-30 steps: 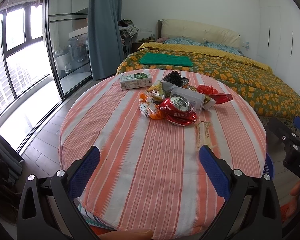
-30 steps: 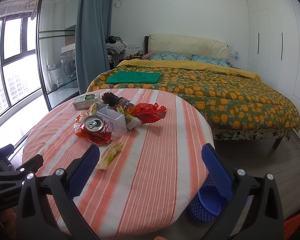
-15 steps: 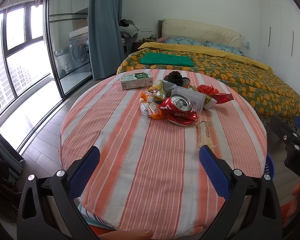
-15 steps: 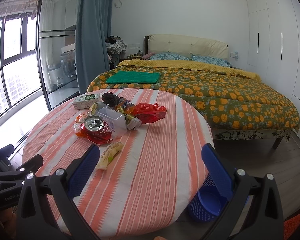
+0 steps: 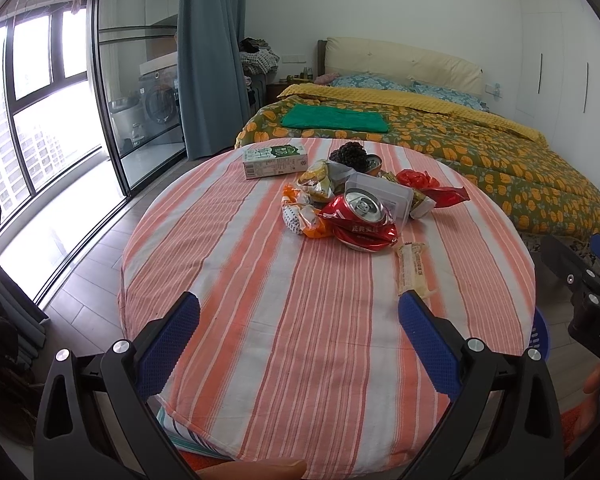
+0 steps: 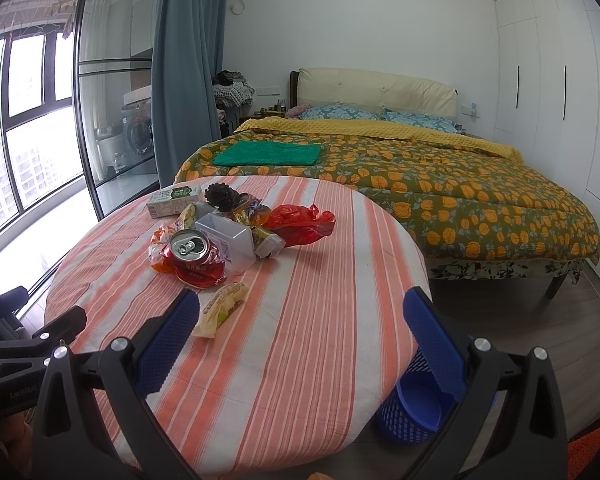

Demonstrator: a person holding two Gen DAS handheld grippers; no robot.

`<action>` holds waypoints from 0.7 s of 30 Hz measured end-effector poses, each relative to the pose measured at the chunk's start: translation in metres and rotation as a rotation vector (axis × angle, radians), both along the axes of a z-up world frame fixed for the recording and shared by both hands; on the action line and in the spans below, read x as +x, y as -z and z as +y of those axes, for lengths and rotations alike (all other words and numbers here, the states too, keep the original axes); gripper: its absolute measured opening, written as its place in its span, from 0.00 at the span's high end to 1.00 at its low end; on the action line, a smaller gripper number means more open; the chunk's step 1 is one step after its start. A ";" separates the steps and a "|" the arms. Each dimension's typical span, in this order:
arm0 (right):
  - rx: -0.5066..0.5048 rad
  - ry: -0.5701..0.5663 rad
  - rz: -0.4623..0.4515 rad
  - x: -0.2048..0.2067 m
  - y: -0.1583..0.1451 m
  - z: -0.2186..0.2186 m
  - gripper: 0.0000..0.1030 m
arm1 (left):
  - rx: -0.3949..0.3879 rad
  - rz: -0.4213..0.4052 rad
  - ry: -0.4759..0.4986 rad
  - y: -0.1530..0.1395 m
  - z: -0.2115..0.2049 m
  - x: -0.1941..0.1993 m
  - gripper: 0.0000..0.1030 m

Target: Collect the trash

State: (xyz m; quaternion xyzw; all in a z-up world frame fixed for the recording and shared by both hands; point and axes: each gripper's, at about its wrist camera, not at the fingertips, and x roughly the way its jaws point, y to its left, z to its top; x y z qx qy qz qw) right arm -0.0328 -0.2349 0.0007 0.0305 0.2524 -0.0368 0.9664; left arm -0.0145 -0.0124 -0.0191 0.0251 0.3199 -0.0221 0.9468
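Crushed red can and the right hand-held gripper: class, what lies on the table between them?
In the right wrist view, one pale snack wrapper lies between the crushed red can and the right hand-held gripper; otherwise only striped tablecloth.

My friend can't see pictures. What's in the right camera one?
A pile of trash, with a crushed red drink can, sits on a round table with an orange-striped cloth. The open right gripper holds nothing; a blue plastic basket stands on the floor.
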 end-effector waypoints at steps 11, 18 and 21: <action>0.000 0.000 0.001 0.000 0.000 0.000 0.04 | -0.001 0.001 0.000 -0.001 0.001 0.001 0.04; 0.000 0.000 0.002 0.000 0.000 0.000 0.04 | -0.001 0.004 -0.002 0.001 0.000 -0.001 0.04; 0.000 0.000 0.003 0.000 0.000 0.000 0.04 | 0.001 0.006 -0.001 0.001 0.000 0.000 0.04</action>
